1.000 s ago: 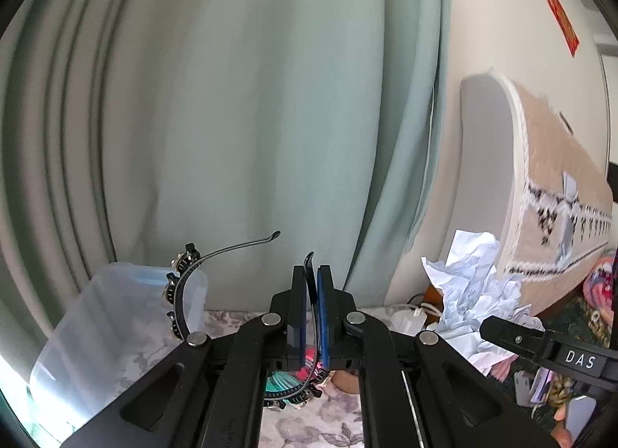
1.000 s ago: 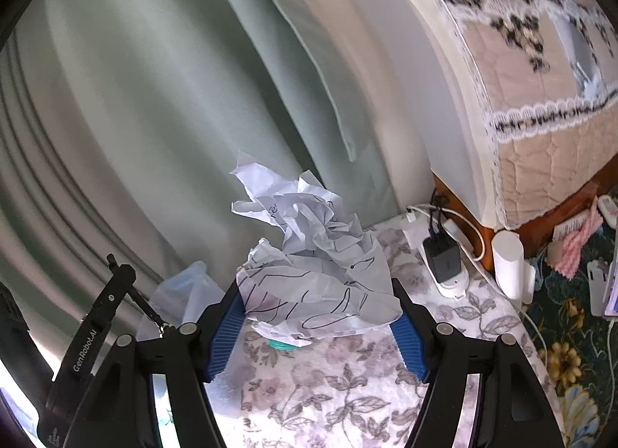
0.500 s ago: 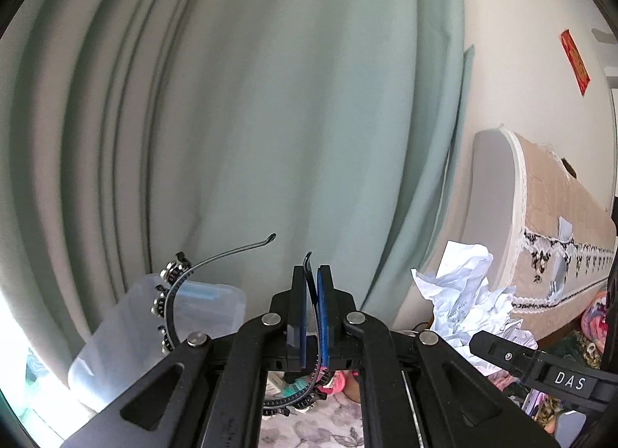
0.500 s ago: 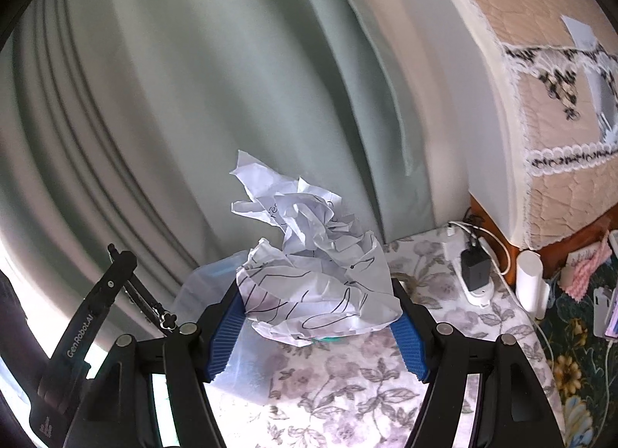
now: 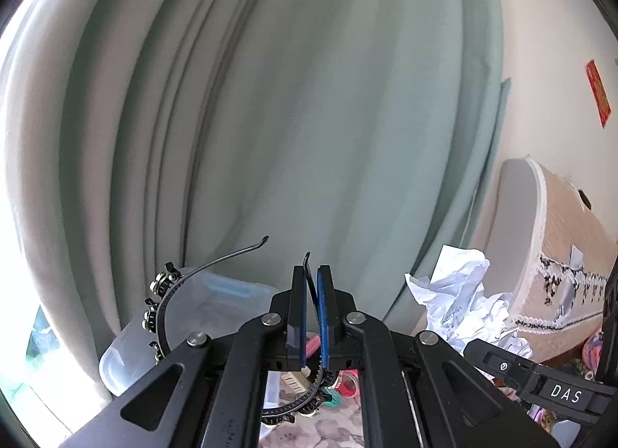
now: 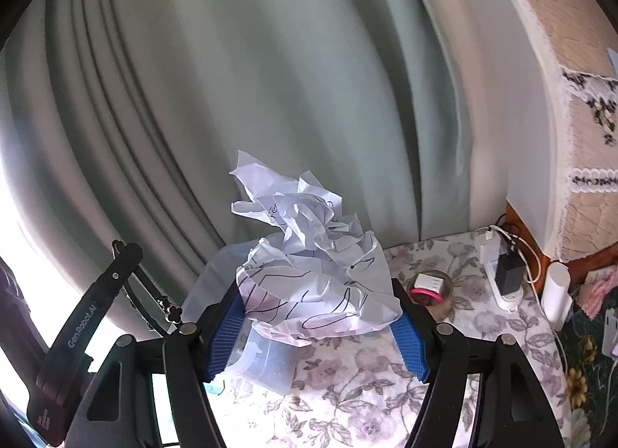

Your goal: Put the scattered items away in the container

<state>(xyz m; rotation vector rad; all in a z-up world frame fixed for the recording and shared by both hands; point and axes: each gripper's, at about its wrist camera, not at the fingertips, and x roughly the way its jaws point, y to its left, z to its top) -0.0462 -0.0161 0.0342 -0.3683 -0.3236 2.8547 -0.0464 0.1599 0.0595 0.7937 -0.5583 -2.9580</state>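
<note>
Curtain (image 6: 270,100) walls off the far side; the headboard (image 6: 521,100) and charger (image 6: 508,274) crowd the right; floral table (image 6: 347,378) lies open near.

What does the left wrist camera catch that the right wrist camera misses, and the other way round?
Only the left wrist view shows the left tongs pinching one end of the black headband, and a red paper strip on the wall. Only the right wrist view shows the charger block plugged into the white power strip, the pink-lidded item, and the floral tablecloth. Both show the crumpled paper gripped by the right tongs, the clear plastic container, the green curtain and the quilted headboard.
</note>
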